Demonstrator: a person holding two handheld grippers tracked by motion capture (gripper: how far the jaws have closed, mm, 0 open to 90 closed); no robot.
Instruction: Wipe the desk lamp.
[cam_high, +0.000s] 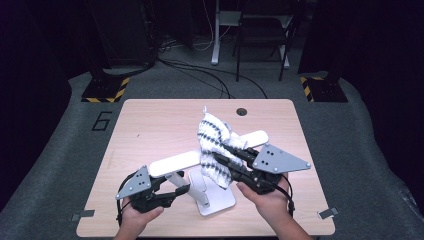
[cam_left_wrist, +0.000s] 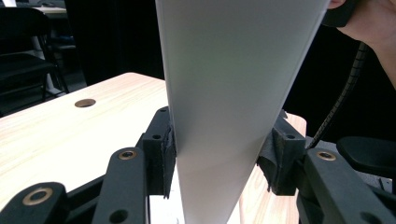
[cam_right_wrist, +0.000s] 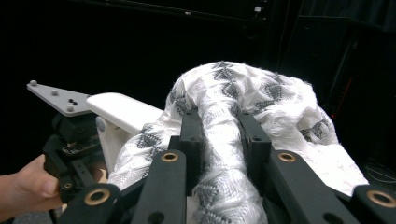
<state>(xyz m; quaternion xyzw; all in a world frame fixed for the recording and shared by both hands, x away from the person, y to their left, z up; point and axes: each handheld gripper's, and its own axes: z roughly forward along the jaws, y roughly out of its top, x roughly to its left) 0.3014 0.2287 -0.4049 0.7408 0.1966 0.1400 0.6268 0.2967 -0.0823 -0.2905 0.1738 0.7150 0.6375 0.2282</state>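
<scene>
High view: the right claw (cam_high: 235, 159) is clamped on the patterned cloth (cam_high: 214, 145), which is draped over the white rack bar (cam_high: 175, 162). The left claw (cam_high: 181, 190) grips the rack's upright. A hard tug could tip the rack on the bench (cam_high: 150, 120).

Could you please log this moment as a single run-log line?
left gripper: shut on lamp bar | right gripper: shut on patterned cloth, draped over bar | lamp base: on table
</scene>
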